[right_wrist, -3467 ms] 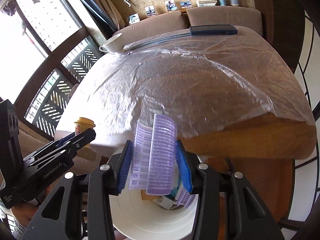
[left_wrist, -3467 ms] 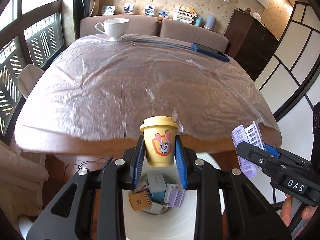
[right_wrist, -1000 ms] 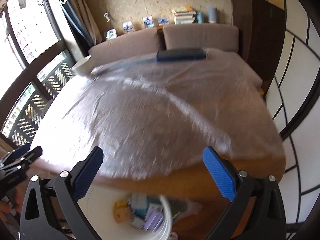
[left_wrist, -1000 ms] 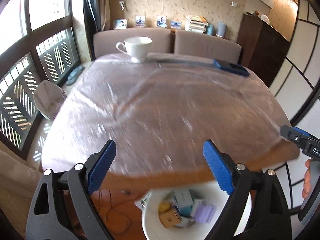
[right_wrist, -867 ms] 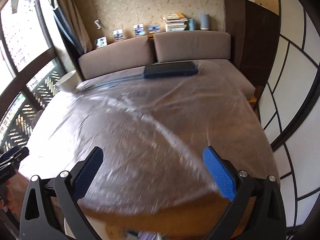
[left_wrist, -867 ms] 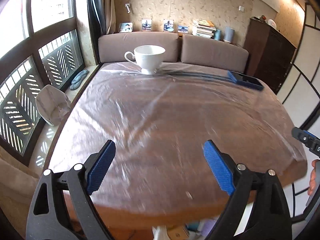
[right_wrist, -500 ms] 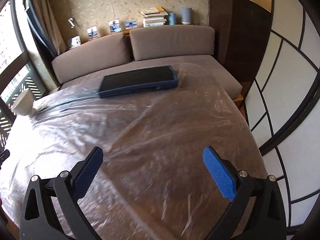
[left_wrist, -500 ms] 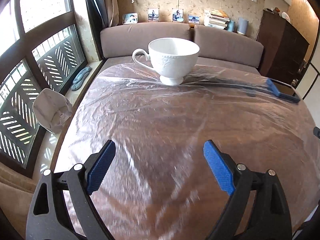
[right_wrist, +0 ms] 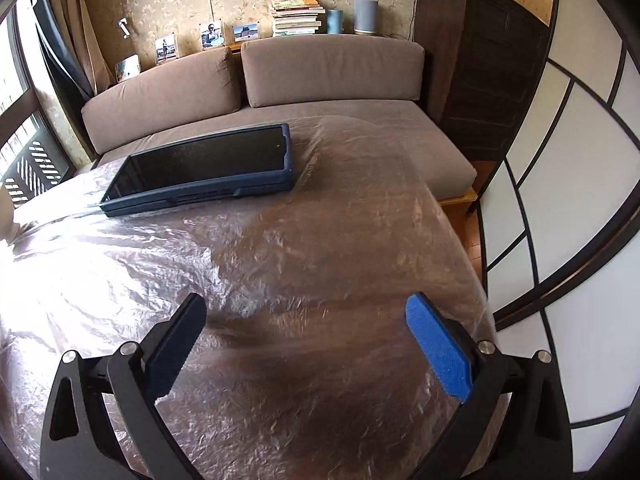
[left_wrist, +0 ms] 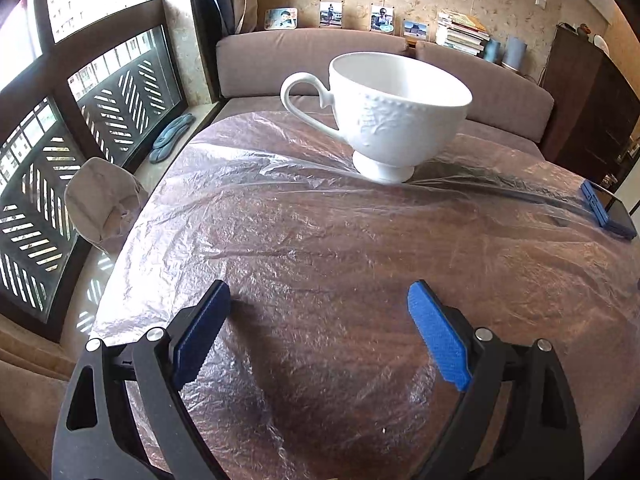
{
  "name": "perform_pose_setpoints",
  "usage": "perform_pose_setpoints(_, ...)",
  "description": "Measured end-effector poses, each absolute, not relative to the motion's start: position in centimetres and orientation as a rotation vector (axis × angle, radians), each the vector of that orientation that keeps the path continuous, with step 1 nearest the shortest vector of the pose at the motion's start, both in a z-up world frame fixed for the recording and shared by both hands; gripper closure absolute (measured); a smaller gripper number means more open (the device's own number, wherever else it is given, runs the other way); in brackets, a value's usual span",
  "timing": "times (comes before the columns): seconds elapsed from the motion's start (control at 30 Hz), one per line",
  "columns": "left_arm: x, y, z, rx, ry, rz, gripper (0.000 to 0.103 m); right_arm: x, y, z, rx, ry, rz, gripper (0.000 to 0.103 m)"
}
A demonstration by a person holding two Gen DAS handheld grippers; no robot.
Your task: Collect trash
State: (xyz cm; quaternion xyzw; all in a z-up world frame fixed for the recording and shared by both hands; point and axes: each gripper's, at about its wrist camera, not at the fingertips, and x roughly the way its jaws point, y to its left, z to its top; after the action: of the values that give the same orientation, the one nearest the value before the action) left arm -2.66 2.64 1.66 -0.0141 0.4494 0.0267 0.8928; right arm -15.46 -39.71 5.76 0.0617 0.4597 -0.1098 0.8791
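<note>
- Left tongs [left_wrist: 318, 312]: jaws stand wide apart with nothing between the blue pads; only wrinkled clear plastic sheet [left_wrist: 320, 240] lies below them
- Right tongs [right_wrist: 306, 326]: jaws likewise spread wide and empty, angled down over the same sheet
- Bench [right_wrist: 460, 236]: brown wooden top covered by the plastic sheet, which reaches close to the edge to the right of the right tongs
- White cup [left_wrist: 384, 114]: footed, with a handle turned to the left of the left tongs; it stands upright on the sheet, ahead of the left tongs and well apart from them
- Tablet [right_wrist: 204, 170]: dark screen in a blue case, lying flat on the bench ahead and slightly left of the right tongs, well apart from them; in the left wrist view only its blue corner shows, far to the right of the left tongs
- Trash: no loose piece of trash shows on the bench in either view; where the task's trash lies cannot be told from these views
- Sofa [right_wrist: 332, 68]: brown cushions beyond the far edge of the bench, ahead of both tongs
- Books [right_wrist: 298, 16] and small photos stand on the ledge behind the sofa
</note>
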Motion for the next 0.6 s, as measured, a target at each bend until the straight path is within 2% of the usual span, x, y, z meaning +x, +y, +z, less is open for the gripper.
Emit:
perform_pose_setpoints(0.1,-2.38,2.56,1.40,-0.030,0.947,0.056,0.002,-14.81,-39.65,5.73,0.106,0.967,-0.224,0.004)
perform_pose_setpoints(0.6,-2.17,2.54,1.37,-0.029,0.949,0.053,0.001,-15.29,-39.18,5.78,0.115,0.968,-0.250,0.004)
